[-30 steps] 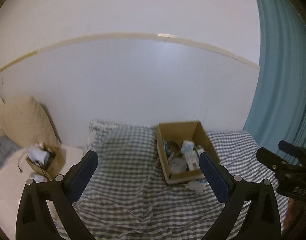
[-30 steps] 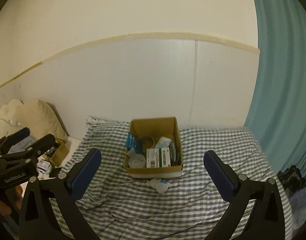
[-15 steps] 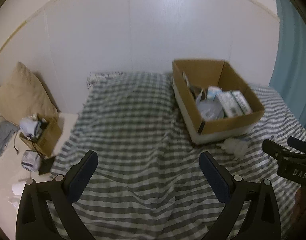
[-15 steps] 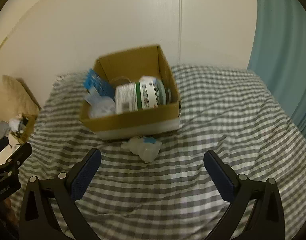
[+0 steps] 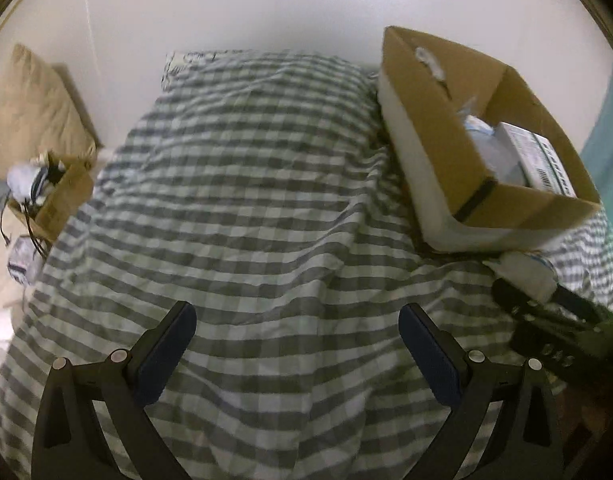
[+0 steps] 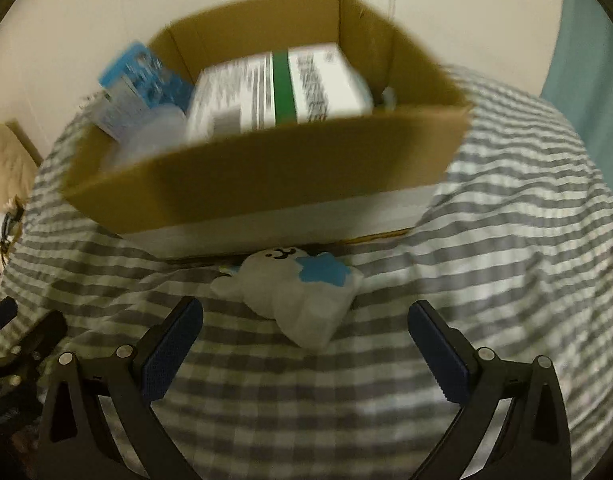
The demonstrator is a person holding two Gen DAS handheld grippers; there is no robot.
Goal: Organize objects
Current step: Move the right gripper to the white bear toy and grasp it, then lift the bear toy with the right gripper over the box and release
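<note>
Nearing pickup, judging by layout: cardboard box point(image 6: 262, 184) already holds several packages; white plush toy point(image 6: 294, 296) lies outside on checked bedspread point(image 6: 506, 280), touching box's near wall. Right gripper point(image 6: 305, 344) spread wide, empty, toy between its fingers; left gripper point(image 5: 297, 346) likewise wide, empty, over bare bedspread.
</note>
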